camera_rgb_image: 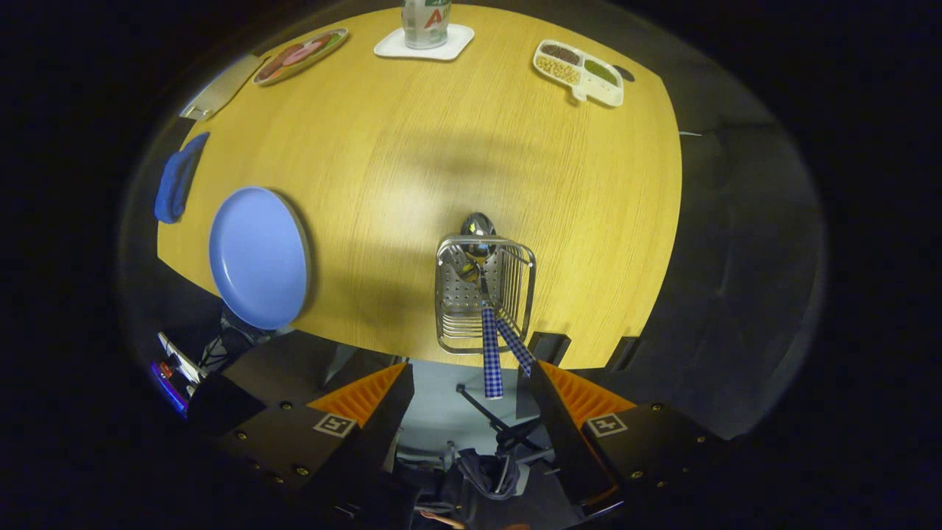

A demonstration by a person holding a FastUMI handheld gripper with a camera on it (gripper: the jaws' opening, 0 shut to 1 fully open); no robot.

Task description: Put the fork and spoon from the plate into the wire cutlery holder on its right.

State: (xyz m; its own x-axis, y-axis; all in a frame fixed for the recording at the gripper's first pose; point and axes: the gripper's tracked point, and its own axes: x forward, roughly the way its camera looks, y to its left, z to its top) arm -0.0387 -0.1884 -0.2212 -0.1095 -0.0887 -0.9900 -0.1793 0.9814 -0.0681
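Note:
The wire cutlery holder (483, 294) stands near the table's near edge, just ahead of my fingers. Two utensils with blue checked handles lean in it: the spoon (490, 353), its bowl poking past the far rim, and the fork (514, 343), head down inside the basket. Both handles stick out toward me over the table edge. The blue plate (257, 256) lies to the holder's left with nothing on it. My gripper (471, 401) is open, held back from the holder and above the floor, with nothing between its fingers.
On the far side of the round wooden table (412, 147) sit a bottle on a white coaster (425, 38), a divided tray of beans (579, 71) and a patterned plate (300, 55). A blue cloth (176, 179) hangs at the left edge.

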